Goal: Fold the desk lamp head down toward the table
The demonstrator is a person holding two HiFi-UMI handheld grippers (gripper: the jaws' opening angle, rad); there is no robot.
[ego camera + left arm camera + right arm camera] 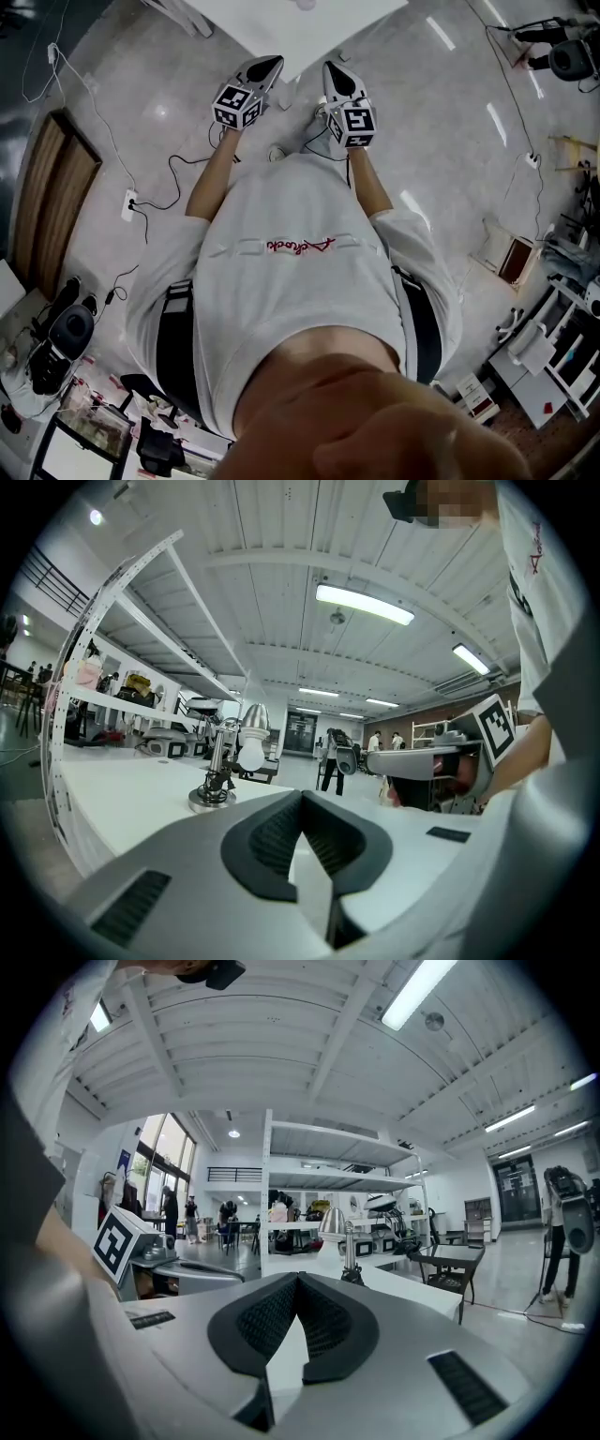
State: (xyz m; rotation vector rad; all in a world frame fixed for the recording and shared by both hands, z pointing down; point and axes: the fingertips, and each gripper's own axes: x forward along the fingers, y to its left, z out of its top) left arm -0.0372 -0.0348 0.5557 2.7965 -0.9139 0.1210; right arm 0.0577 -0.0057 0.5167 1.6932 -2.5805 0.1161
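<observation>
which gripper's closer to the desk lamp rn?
Left, probably: desk lamp looks larger from the left gripper, ahead-left of it; from the right gripper it looks smaller, ahead-right.

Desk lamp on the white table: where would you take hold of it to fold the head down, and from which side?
Probably the silver shade of the desk lamp, approached from the near side: it sits highest, on the upright arm above the round base, with open space around it.

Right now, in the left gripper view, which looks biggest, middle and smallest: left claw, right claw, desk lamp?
1. Left claw: huge only because it's nearest the camera.
2. Right claw.
3. Desk lamp, a bit smaller.
</observation>
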